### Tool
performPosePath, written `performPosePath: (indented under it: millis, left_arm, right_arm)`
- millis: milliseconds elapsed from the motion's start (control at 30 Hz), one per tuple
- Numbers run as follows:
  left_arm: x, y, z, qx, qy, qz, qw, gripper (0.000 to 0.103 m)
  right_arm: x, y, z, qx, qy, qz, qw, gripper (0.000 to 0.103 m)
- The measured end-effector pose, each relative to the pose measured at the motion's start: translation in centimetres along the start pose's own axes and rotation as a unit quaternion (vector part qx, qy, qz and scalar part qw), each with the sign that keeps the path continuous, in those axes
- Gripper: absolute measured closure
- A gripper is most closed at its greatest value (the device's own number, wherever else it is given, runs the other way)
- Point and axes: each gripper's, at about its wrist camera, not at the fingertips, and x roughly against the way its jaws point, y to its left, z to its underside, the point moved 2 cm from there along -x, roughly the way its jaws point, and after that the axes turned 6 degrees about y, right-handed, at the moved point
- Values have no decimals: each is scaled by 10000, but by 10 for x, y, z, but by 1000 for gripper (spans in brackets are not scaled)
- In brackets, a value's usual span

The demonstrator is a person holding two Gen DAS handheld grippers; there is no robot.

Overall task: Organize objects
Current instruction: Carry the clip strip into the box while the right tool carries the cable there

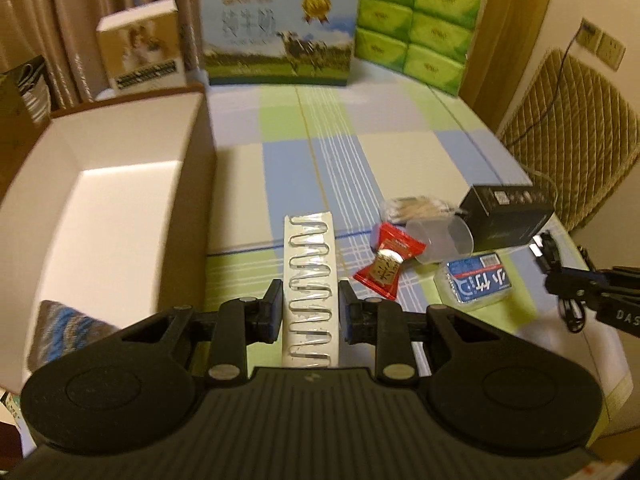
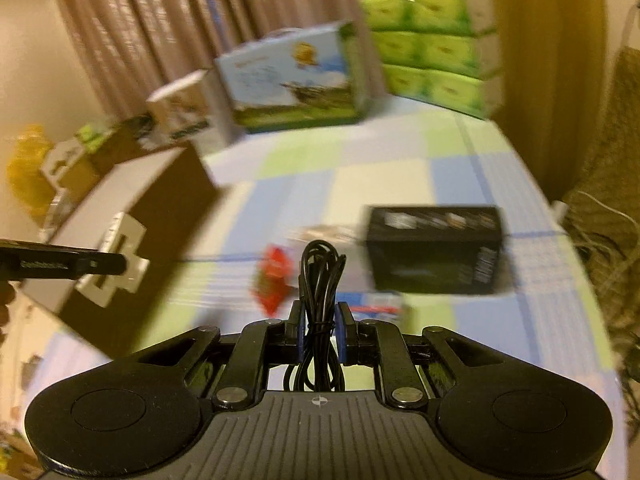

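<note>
White card of paper clips (image 1: 310, 286), long axis pointing away toward the milk carton (image 1: 278, 34), is pinched in the left gripper (image 1: 310, 308) beside the open box (image 1: 100, 184); the right gripper (image 2: 320, 334) clamps a coiled black cable (image 2: 320, 280).

On the checked tablecloth (image 1: 360, 128) there is one open white cardboard box (image 1: 100, 184), one milk carton case (image 1: 278, 28), one small tan box (image 1: 140, 46), one pack of green tissues (image 1: 420, 20) showing six bundles, one black box (image 1: 508, 216), one red candy wrapper (image 1: 386, 264), one clear plastic cup (image 1: 440, 240), one blue tissue packet (image 1: 474, 282), one white strip of paper clips (image 1: 310, 288) and one coiled black cable (image 2: 320, 280).
</note>
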Motion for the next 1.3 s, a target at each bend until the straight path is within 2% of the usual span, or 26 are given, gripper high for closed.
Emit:
performPosePath:
  millis: [167,400,633,900,1300]
  left_arm:
    - [35,32,4,239,-292,-137,9992,80]
    - [72,92,14,574,-522,-575,9953,80]
    - [86,152,22,796,-565,-945,9907,80]
    - [71,197,21,821,-382,-1013,9907,80]
    - [24,220,10,633,-15,-741,9952,80]
  right_arm:
    - [-11,54,-18,265,-24,-628,9977,91]
    - [-45,135,-36,575,116,-1446,9878,91]
    - [-78,204,-46,884,162,-1832,9790,91]
    - [-126,247,-50,1073,454,-1730,9780,91]
    - [-181,268,-53,1283,813,-964,9837,91]
